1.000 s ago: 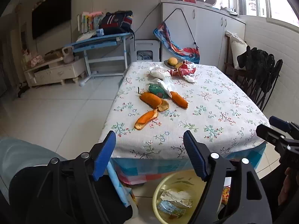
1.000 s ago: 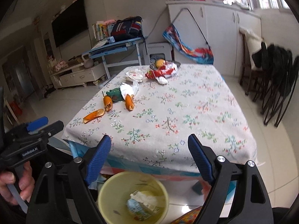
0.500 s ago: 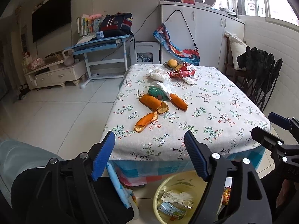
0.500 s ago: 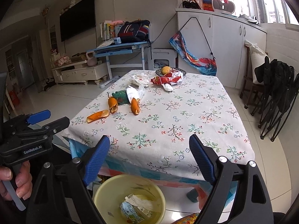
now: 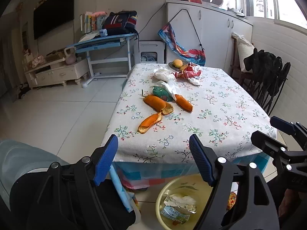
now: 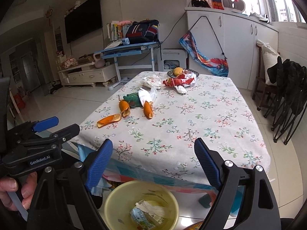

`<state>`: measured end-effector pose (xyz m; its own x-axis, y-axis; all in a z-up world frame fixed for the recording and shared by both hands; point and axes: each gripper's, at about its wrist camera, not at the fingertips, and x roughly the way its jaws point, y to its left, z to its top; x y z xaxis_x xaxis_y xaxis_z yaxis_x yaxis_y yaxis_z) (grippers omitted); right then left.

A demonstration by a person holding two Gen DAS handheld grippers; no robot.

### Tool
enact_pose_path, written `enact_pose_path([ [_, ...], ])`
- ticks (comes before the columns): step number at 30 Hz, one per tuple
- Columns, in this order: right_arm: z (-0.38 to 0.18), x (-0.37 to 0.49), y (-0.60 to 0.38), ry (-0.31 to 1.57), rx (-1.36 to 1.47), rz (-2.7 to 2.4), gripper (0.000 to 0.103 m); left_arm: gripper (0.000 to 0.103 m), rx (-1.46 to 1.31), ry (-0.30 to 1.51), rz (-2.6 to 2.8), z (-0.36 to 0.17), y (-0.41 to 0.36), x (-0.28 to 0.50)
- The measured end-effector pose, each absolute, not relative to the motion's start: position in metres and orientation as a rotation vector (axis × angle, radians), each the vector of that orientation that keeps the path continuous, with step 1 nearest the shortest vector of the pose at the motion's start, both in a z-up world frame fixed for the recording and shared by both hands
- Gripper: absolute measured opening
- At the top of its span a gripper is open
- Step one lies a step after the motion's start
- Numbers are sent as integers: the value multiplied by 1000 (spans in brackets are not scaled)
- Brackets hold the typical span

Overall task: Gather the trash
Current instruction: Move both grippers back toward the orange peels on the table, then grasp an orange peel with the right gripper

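Observation:
A floral-clothed table [image 5: 220, 126] [image 6: 201, 126] holds trash: orange peels [image 5: 149, 122] [image 6: 108, 120], a green wrapper [image 5: 161, 94] [image 6: 132, 99], white plastic bags [image 5: 163, 74] [image 6: 151, 81] and a red wrapper [image 5: 189, 72] [image 6: 178, 81]. A yellow bin [image 5: 163, 197] [image 6: 113, 203] with paper and a wrapper inside stands on the floor below the table's near edge. My left gripper [image 5: 153, 159] is open and empty, in front of the table edge above the bin. My right gripper [image 6: 153, 162] is open and empty beside it.
A plate with a yellow fruit [image 5: 177, 63] [image 6: 177, 71] sits at the table's far end. Black folding chairs [image 5: 268, 80] [image 6: 287, 95] stand to the right. A blue desk [image 5: 103, 42], white cabinets [image 6: 230, 38] and tiled floor [image 5: 57, 111] lie beyond.
Both grippers have risen and tilted up a little, so the table sits lower in view. Both stay open and empty. Nothing on the table has moved.

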<state>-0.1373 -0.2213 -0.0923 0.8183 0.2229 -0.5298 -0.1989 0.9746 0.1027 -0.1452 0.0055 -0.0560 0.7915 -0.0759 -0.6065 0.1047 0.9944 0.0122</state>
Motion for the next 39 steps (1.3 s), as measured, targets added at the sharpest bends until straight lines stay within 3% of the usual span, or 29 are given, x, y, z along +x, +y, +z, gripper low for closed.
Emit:
enact_pose_path([
  [8,-89,-114,-211,585,70,288,82,73,-21,679,-35,-58,26,-137],
  [16,-98,-62,-177,651,51,391,64,73,-85,708,15,-60,44,-121],
  [27,-128,29,-130,779,55,404,62,73,-118,746,23,-66,55,-112],
  [35,-146,55,-117,859,31,361,44,74,-146,781,10,-69,58,-103],
  [39,-145,56,-118,875,26,390,22,75,-156,798,-2,-71,58,-95],
])
